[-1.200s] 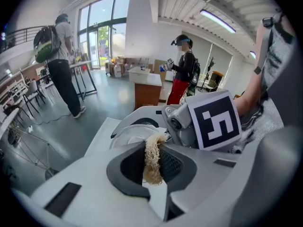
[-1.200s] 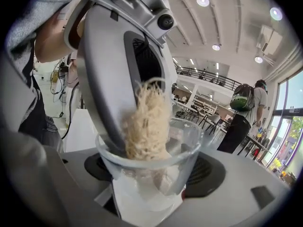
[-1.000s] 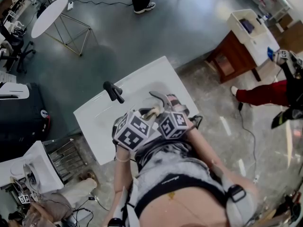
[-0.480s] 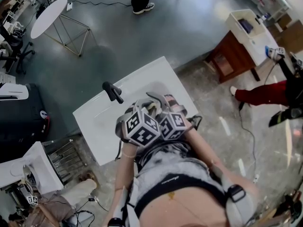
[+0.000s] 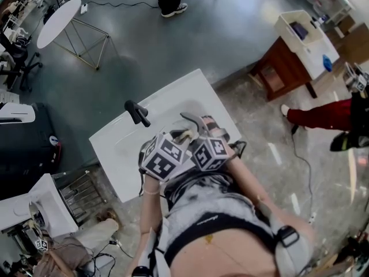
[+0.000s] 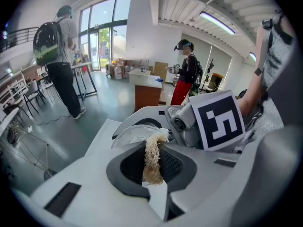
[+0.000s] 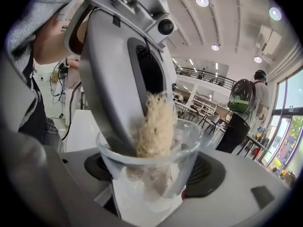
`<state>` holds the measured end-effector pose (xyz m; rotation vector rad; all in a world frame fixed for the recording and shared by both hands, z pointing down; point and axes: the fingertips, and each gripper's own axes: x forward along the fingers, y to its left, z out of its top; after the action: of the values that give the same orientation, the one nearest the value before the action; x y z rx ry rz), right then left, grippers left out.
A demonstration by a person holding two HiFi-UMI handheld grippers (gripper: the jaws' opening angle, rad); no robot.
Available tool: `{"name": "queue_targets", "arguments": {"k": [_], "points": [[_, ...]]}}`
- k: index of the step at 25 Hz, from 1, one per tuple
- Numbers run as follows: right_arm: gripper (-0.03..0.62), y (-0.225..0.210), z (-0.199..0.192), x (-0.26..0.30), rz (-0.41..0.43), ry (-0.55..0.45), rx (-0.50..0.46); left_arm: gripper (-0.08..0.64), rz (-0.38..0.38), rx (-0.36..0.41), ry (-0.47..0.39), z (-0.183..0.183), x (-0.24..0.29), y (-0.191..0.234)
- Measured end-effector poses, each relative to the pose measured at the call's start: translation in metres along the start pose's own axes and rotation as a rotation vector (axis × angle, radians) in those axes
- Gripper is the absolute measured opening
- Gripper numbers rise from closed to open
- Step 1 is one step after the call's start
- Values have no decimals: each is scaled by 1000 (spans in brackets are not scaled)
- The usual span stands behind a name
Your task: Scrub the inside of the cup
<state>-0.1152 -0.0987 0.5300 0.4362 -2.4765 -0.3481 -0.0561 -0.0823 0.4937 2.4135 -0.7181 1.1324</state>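
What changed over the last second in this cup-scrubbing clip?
Little. The left hand-held gripper, shut on the beige fibrous scrubber, nudged up-right in the head view, then came back. The arm of the person in red trousers drew away from the white-topped cabinet. Unchanged: the right hand-held gripper grips the clear cup, scrubber inside it, above the white sink counter.
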Motion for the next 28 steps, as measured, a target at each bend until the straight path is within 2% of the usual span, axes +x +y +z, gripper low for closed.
{"name": "queue_targets", "arguments": {"k": [2,5,6,8,11,14,21,28], "points": [[408,-2,1,0,-6,-8,9,38,19,4,-17,2,-5,3],[408,-4,5,0,-12,-24,25,46,100,43,-29,5,-11,11],[410,-4,7,0,-11,-30,29,61,121,59,-26,5,-11,13],[410,-4,10,0,-7,-38,35,136,139,83,-16,4,-9,14],[410,-2,11,0,1,-40,36,145,151,100,-14,4,-8,15],[410,-3,8,0,2,-41,54,197,181,110,-32,7,-13,18],[410,-13,3,-2,-13,-45,103,209,230,90,-109,15,-28,26],[410,-22,0,-4,-22,-42,139,205,276,24,-193,19,-38,37]]}}
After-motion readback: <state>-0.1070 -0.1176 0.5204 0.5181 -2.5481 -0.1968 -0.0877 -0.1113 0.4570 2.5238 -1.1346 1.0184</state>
